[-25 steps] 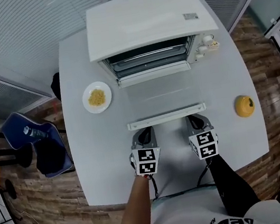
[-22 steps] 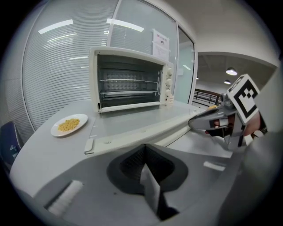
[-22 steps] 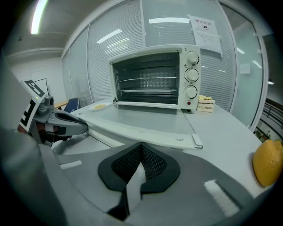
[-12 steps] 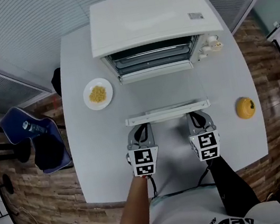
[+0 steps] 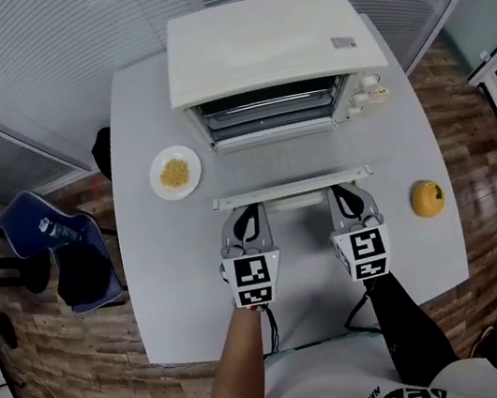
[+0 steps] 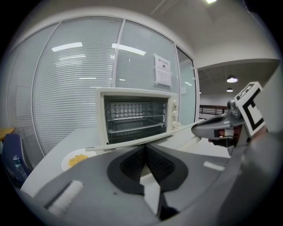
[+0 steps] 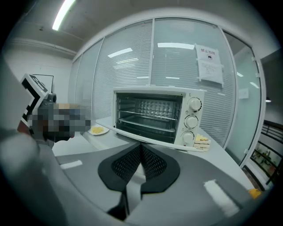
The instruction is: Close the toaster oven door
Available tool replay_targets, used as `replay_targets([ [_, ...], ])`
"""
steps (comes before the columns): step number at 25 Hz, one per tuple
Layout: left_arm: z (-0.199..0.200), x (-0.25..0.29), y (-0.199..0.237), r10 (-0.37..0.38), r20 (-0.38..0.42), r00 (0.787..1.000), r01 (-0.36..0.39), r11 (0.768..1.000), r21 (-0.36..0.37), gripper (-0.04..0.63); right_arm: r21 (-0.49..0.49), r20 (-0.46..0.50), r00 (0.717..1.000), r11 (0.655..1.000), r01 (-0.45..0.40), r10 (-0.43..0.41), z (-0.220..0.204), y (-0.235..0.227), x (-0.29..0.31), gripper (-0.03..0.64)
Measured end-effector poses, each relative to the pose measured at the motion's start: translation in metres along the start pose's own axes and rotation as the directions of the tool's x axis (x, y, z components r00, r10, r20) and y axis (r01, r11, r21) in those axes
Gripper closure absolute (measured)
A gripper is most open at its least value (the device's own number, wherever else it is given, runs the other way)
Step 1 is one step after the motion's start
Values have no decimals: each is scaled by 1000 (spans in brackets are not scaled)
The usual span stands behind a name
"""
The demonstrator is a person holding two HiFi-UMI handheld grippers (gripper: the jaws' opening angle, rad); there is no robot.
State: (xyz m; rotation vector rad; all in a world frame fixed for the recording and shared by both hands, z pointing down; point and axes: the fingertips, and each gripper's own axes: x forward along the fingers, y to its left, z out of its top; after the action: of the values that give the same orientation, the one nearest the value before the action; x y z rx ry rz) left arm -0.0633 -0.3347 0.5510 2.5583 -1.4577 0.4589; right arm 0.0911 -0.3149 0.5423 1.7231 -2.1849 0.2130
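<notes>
- Left tongs [image 5: 243, 213] [image 6: 145, 148]: the jaws are pressed together at the tips with nothing between them. The tips sit right at the front bar of the toaster oven door [image 5: 292, 187] [image 6: 132, 142], near its left end.
- Right tongs [image 5: 348, 193] [image 7: 140, 145]: the jaws are likewise closed tip to tip and empty. They meet the same bar [image 7: 154, 140] near its right end.
- One toaster oven [image 5: 271, 44] stands at the far side of the worktop [image 5: 165, 294]. Its door is open, the cavity and racks are in plain sight, and the door's bar lies across both tongs.
- Three knobs [image 7: 191, 121] are stacked on the oven's right panel.
- One small white plate [image 5: 174, 172] of yellow food sits left of the oven.
- One yellow round thing [image 5: 427, 198] lies on the worktop's right side, apart from the tongs.
</notes>
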Motion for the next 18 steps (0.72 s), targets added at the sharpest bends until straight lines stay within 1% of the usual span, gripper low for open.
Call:
replay_targets([
  [4,18,1,4,7,32,999,-7,1000,-10,541,17,40,999,1000,16,-16,19,-6,2,615],
  [11,52,9,14,26,76,997,-27,999,18,541,-6,88,995,999,45,-45,53,-15,9,615],
  [18,77,18,27,52,91,995,-53,999,12,541,-18,102,992,997,73,-71,79,-24,20,616],
])
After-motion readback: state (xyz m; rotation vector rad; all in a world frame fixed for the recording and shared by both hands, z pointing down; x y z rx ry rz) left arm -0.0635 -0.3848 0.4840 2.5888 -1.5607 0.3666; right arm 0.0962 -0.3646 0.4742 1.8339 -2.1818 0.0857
